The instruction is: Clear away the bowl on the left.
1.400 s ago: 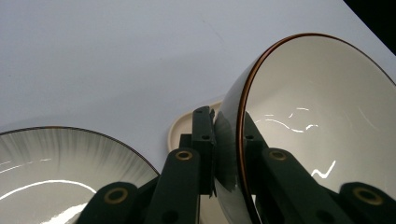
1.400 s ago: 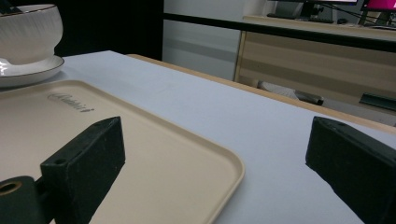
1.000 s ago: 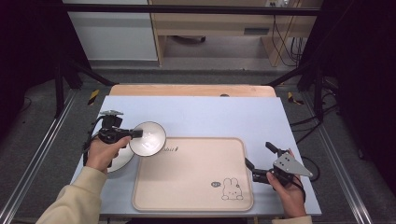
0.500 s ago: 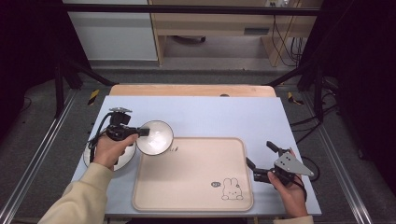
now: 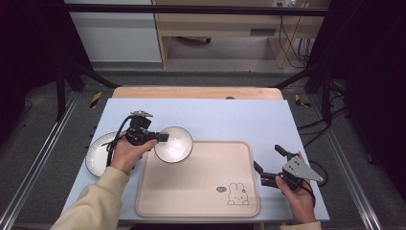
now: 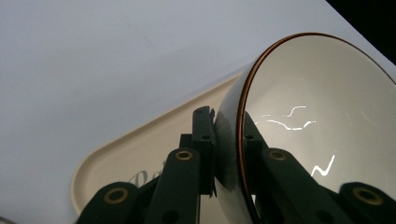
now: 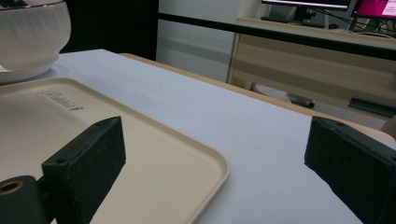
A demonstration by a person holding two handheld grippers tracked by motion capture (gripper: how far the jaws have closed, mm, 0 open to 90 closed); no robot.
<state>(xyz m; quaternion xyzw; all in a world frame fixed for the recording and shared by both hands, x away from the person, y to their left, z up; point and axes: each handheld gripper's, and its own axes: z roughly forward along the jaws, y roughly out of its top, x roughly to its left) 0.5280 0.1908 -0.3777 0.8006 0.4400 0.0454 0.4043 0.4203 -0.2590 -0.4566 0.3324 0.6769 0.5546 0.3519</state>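
My left gripper is shut on the rim of a white bowl with a brown edge, carrying it above the far left corner of a beige tray. In the left gripper view the two jaws pinch the bowl wall, one inside and one outside, with the tray below. A white plate lies on the table left of the tray, partly under my left hand. My right gripper stands open at the tray's right edge, nothing between its jaws. The right gripper view shows the bowl far off at upper left.
The tray has a small rabbit print near its front right corner. The blue table stretches behind the tray, with a wooden strip along its far edge. A desk stands beyond the table.
My left hand has carried the bowl to the right, off the plate and over the tray's far left corner. The right gripper has stayed in place.
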